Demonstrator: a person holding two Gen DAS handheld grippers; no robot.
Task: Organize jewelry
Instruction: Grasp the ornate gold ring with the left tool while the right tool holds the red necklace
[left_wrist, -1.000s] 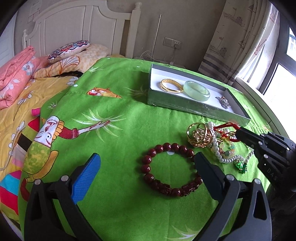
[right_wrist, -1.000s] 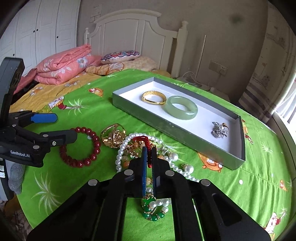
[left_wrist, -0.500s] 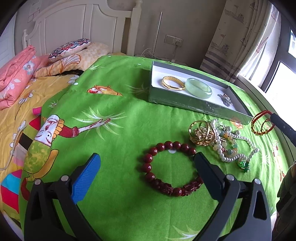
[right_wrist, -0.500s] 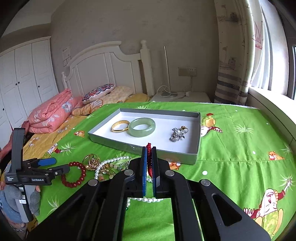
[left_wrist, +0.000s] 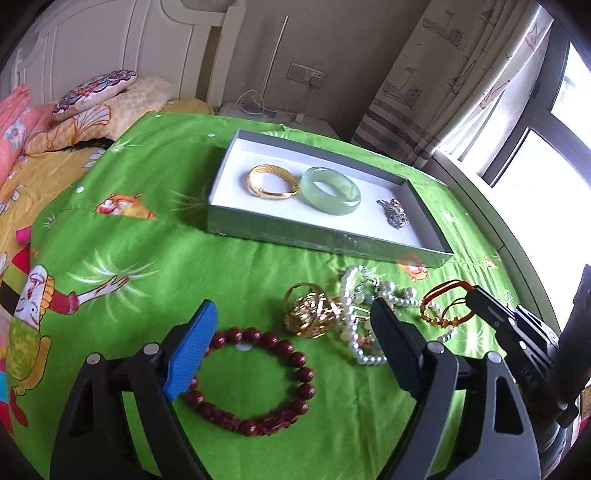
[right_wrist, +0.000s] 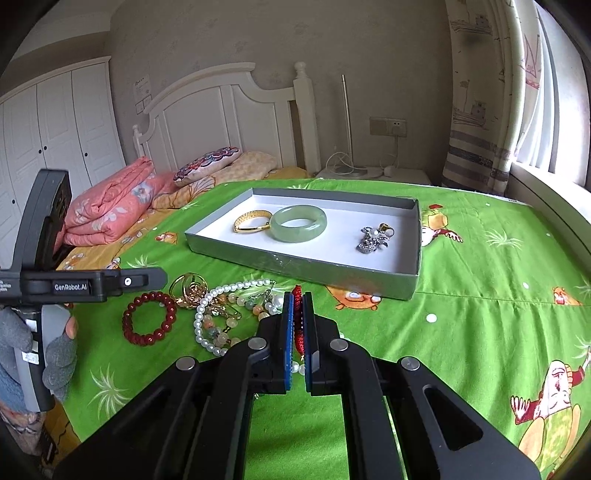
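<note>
A grey tray (left_wrist: 325, 240) (right_wrist: 295, 266) on the green cloth holds a gold bangle (left_wrist: 272, 182), a jade bangle (left_wrist: 330, 189) and a silver brooch (left_wrist: 394, 213). In front of it lie a gold ornament (left_wrist: 312, 315), a pearl and bead necklace (left_wrist: 360, 325) and a dark red bead bracelet (left_wrist: 255, 380). My left gripper (left_wrist: 291, 332) is open just above the bead bracelet. My right gripper (right_wrist: 297, 306) is shut on a red string bracelet (left_wrist: 445, 306) (right_wrist: 297, 317), held in front of the tray's right end.
The cloth covers a round table (right_wrist: 480, 295) beside a bed with pink bedding (right_wrist: 107, 206) and pillows (left_wrist: 92, 88). A curtain and window (left_wrist: 535, 129) are on the right. A nightstand with cables (right_wrist: 369, 171) stands behind.
My right gripper has lifted the red string bracelet out of the jewelry pile and now holds it lower, near the tray's right end. My left gripper has moved forward over the bead bracelet.
</note>
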